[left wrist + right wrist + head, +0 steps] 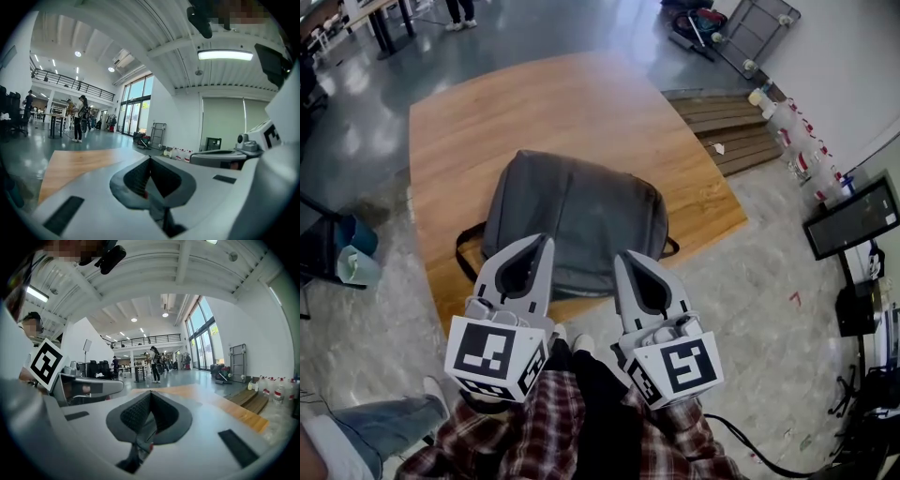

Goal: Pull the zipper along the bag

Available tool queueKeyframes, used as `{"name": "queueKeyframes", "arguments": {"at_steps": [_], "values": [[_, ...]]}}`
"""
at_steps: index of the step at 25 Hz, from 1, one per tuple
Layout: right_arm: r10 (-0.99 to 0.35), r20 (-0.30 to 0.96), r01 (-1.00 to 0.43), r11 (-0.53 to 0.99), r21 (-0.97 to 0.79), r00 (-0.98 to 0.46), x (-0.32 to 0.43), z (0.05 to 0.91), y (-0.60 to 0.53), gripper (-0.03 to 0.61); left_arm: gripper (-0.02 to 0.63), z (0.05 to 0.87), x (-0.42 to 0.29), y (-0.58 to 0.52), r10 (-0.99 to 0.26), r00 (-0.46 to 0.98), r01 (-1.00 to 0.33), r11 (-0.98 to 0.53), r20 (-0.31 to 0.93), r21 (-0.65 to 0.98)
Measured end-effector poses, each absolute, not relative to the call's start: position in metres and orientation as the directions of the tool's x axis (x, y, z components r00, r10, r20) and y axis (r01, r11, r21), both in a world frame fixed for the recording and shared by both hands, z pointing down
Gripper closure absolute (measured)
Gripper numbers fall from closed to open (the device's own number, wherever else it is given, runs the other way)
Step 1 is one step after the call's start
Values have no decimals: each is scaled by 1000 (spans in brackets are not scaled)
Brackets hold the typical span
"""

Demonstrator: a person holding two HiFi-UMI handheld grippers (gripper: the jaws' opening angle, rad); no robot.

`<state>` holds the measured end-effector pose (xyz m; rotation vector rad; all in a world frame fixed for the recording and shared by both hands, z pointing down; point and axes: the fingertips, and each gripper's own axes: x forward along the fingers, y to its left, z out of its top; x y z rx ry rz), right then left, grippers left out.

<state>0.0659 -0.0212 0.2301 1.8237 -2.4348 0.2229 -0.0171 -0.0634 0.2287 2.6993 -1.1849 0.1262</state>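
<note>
A large, bright hall with a shiny grey floor (534, 28) surrounds a wide wooden desk (581, 103). A dark grey bag (577, 220) lies flat on the half of the desk nearer the person, its near edge close to the desk's front edge. A black strap (467, 253) loops out from the bag's left side onto the wood. The zipper is too small to make out.

The person, in a red plaid shirt (553, 431), holds both grippers up side by side. In the head view their tips appear over the bag's near edge.

The left tongs (546, 241) are clenched. In the left gripper view the two grey jaws meet at the tip (150, 158) with nothing between them. The right tongs (623, 255) are clenched as well. In the right gripper view the jaws meet at the tip (150, 393) and hold nothing.

Each gripper carries a white cube with black square markers, the left one (495, 356) and the right one (680, 367).

To the right of the desk stand low wooden steps (731, 131), a row of plastic bottles (787, 117) and a dark monitor (853, 217).
</note>
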Motion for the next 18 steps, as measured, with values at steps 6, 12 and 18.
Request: {"name": "queueKeyframes", "arguments": {"at_steps": [6,12,18], "values": [[-939,200,-960,269,-75,-278,52,248,-50,569,604,247,-21,-94,-687,705,-709,-688,175,154],[-904,298,-951,281,-125,-306,42,296,-65,569,604,313,-23,-104,-636,705,-703,-686,313,189],[-839,423,-938,279,-206,-343,32,369,-75,569,603,414,-32,-110,-573,653,-733,-644,495,220]]}}
